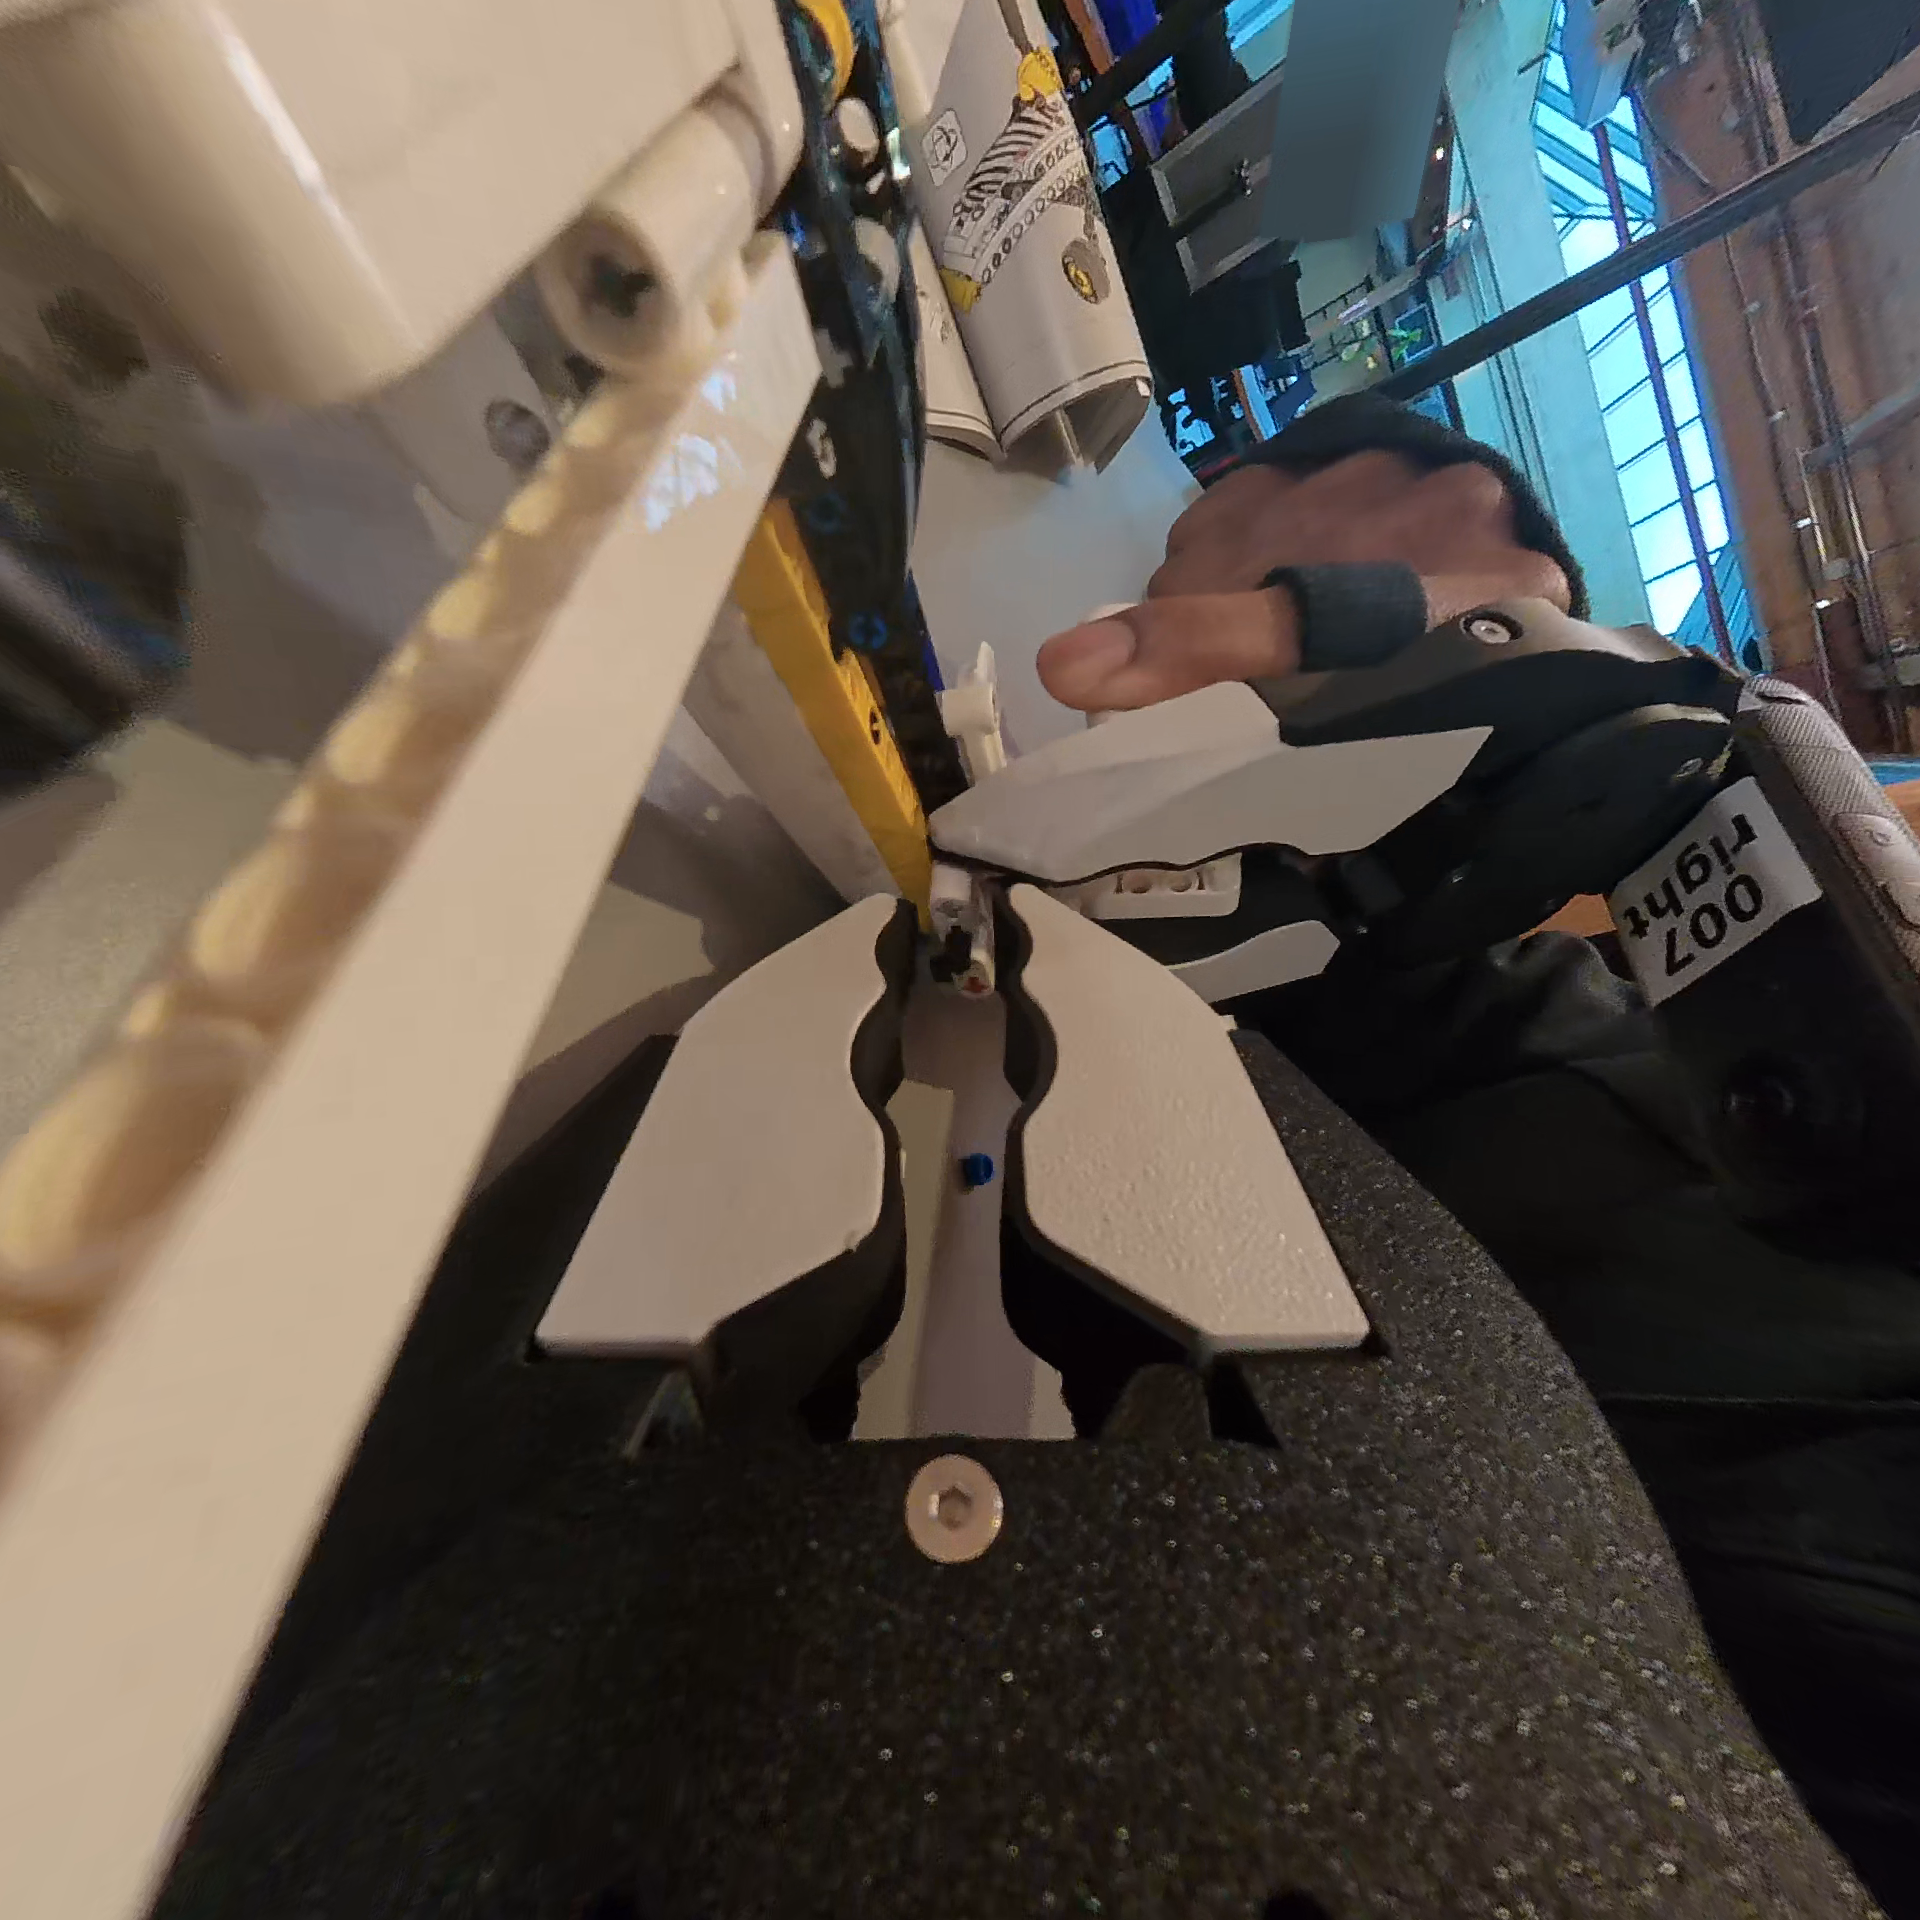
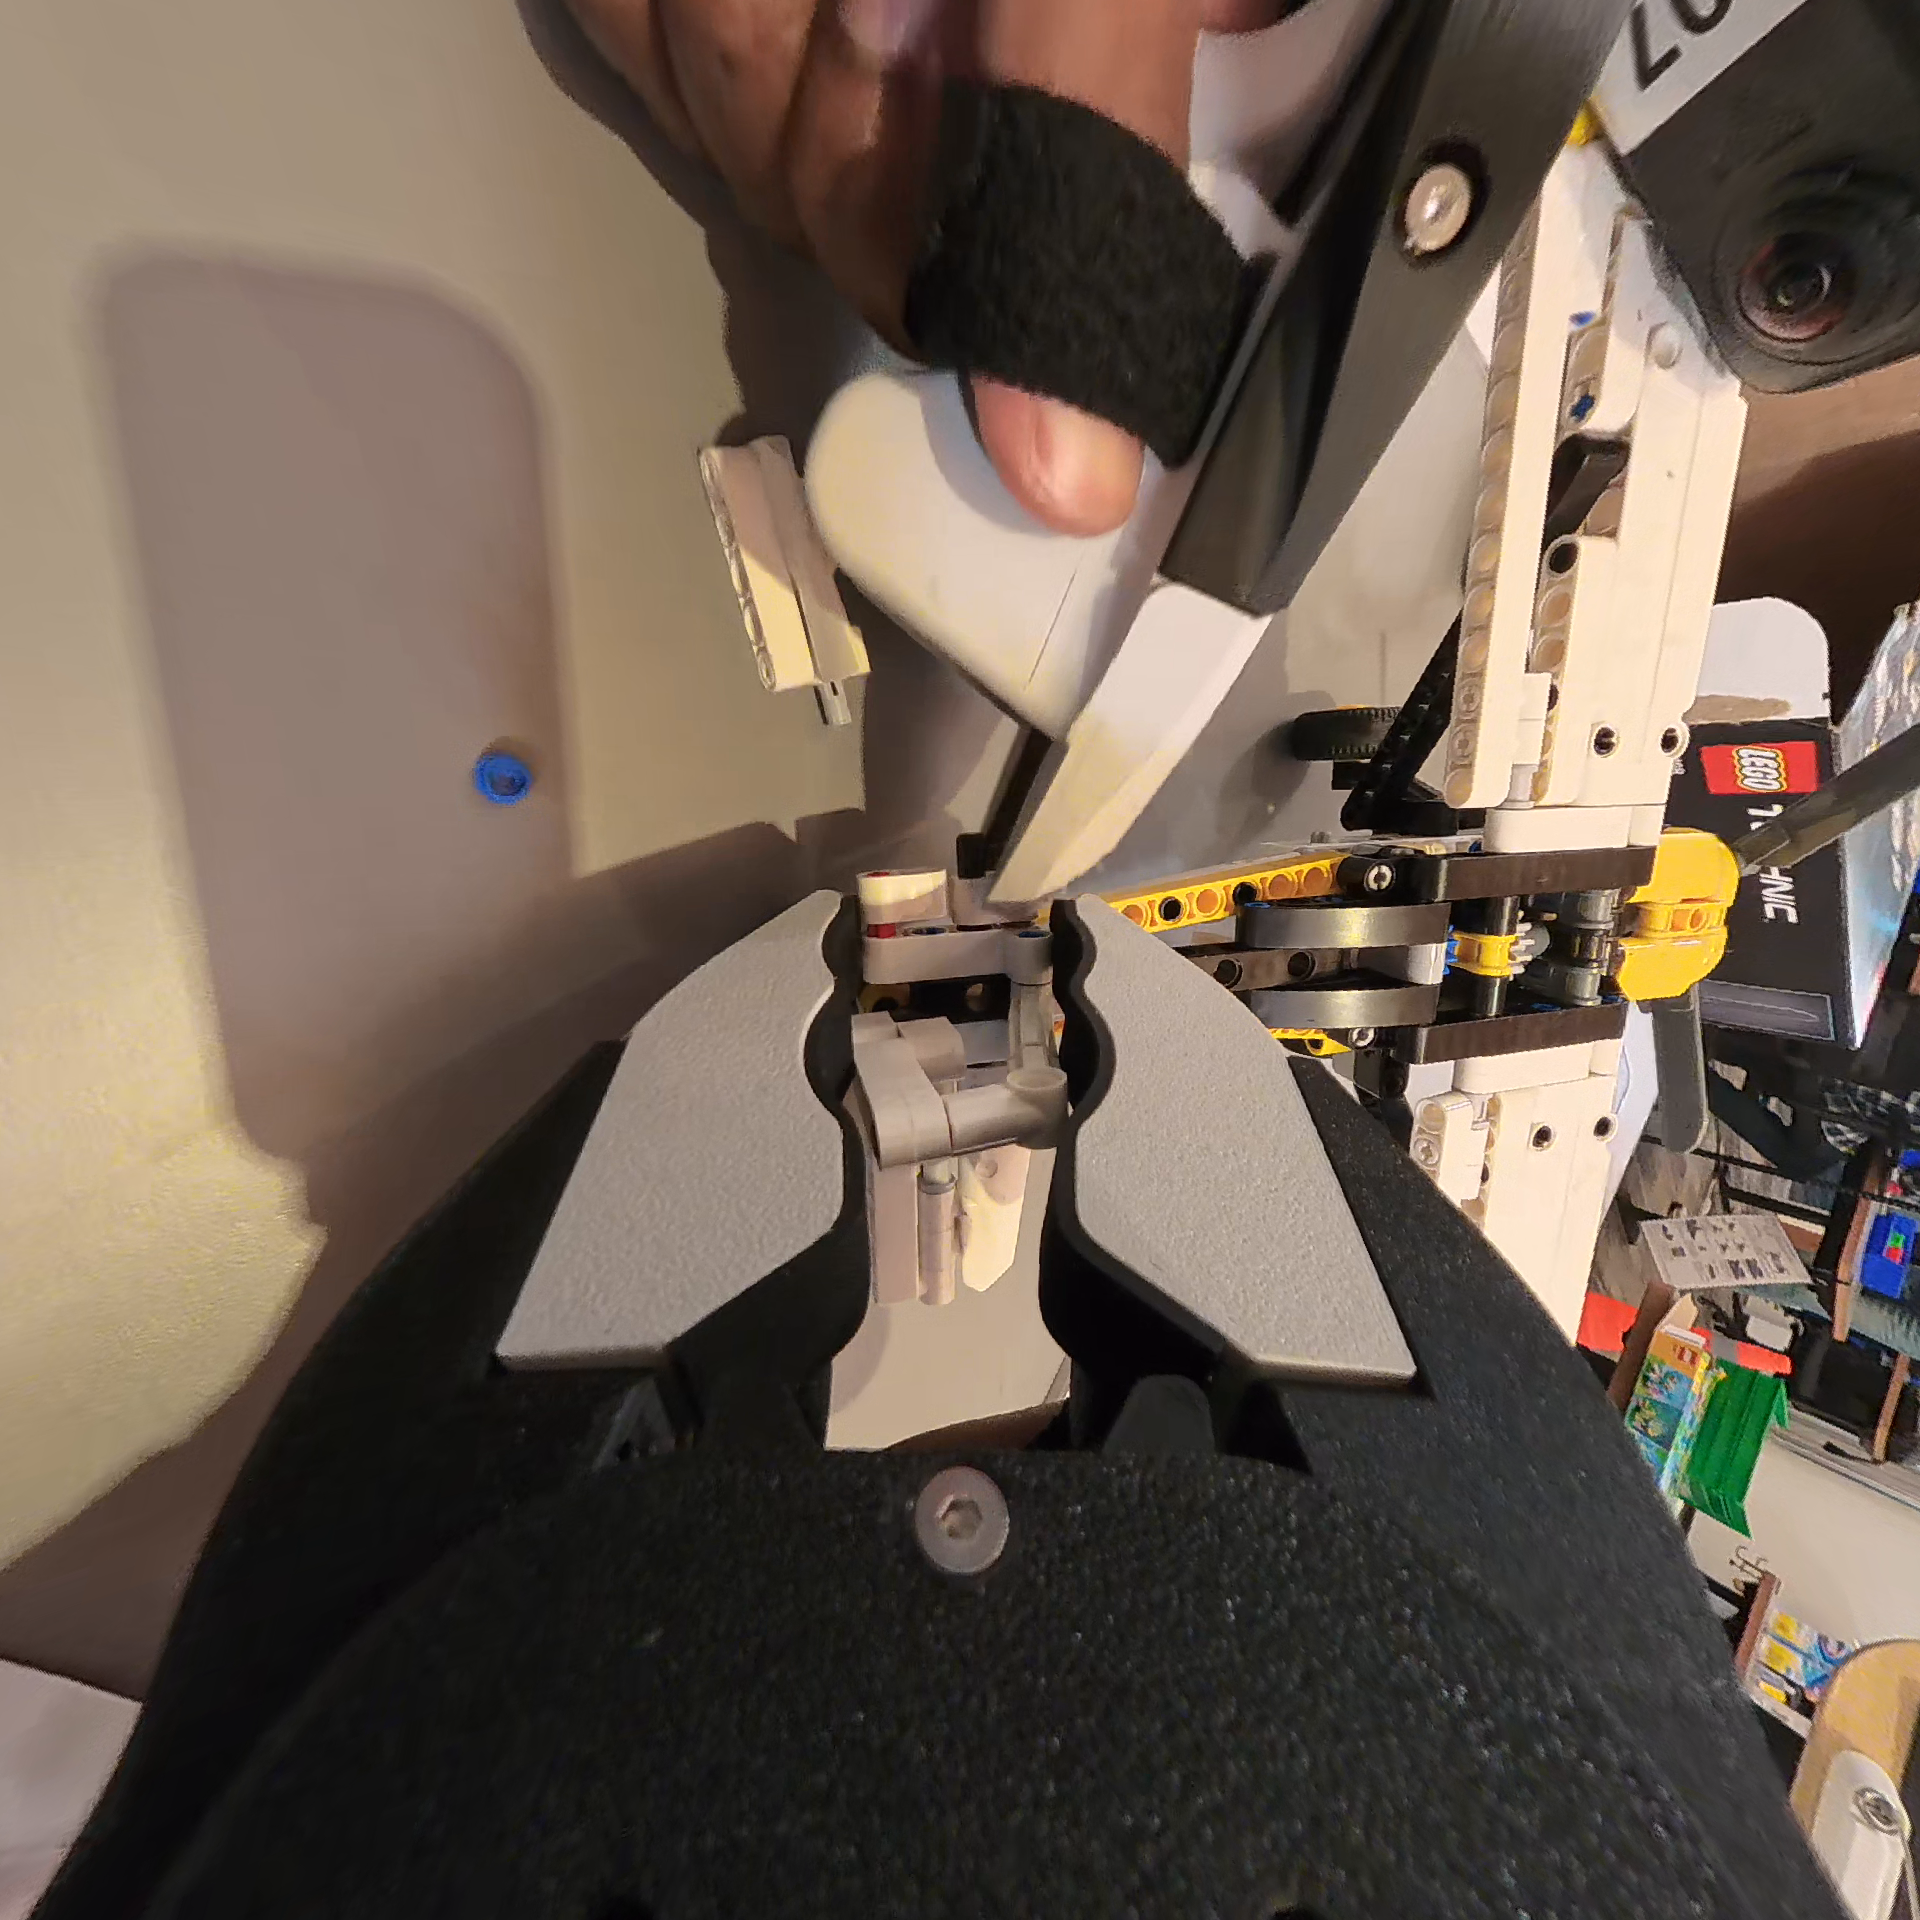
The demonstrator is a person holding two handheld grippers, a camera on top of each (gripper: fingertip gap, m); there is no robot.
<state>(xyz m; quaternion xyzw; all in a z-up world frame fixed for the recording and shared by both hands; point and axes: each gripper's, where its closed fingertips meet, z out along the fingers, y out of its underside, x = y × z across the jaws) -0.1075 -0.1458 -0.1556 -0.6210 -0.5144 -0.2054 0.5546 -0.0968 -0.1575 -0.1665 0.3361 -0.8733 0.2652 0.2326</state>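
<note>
Each handheld gripper has two broad, light grey fingers with a pebbled surface and wavy black rubber lining along the inner edges. The left gripper point(image 1: 951, 935) and the right gripper point(image 2: 951, 935) both sit on a black, grainy, foam-like body, with one silver hex-socket screw point(image 1: 954, 1507) centred below the fingers. Seen from the side, the right gripper carries black finger mounts with a small silver screw, a white label with black printing, and what looks like a round camera lens. The person's hand point(image 1: 1330, 582) wears a black fabric loop point(image 1: 1351, 623) around one finger and a black sleeve.
</note>
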